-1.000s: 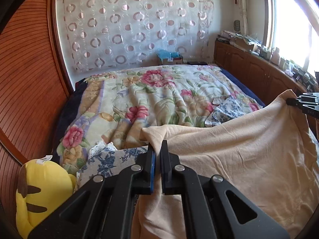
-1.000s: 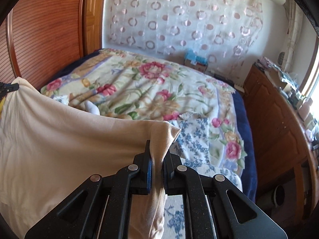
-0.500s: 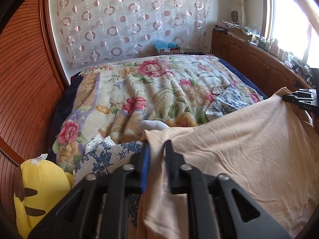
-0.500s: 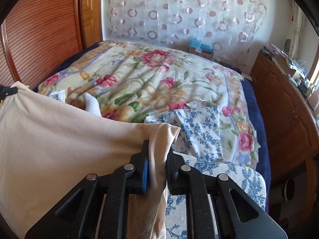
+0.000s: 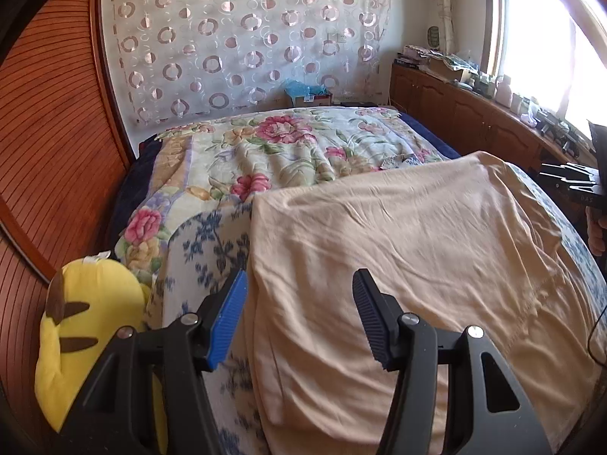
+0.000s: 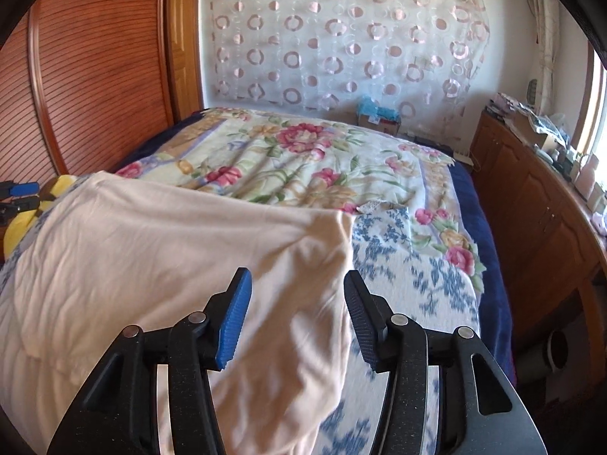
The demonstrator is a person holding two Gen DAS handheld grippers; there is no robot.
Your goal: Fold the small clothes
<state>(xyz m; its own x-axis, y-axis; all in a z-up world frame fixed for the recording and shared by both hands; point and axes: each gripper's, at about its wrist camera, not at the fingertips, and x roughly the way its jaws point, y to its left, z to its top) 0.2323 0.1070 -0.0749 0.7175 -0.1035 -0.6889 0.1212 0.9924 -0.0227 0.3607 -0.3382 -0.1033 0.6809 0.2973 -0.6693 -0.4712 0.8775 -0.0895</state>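
A peach-coloured garment [image 5: 398,250] lies spread over a blue-and-white patterned cloth [image 5: 205,250] at the near end of the bed; it also shows in the right wrist view [image 6: 170,258]. My left gripper [image 5: 299,314] is open and empty above the garment's left edge. My right gripper [image 6: 296,318] is open and empty above its right edge. The right gripper shows at the far right of the left wrist view [image 5: 569,182], held by a hand.
The floral bedspread [image 5: 288,151] covers the bed beyond the garment. A yellow plush toy [image 5: 83,333] lies at the bed's left side. Wooden slatted panels [image 5: 49,121] line the left. Wooden cabinets [image 6: 538,197] with clutter on top stand on the right.
Both grippers have opened and let go of the garment's corners. The garment, held up before, now lies flat on the bed.
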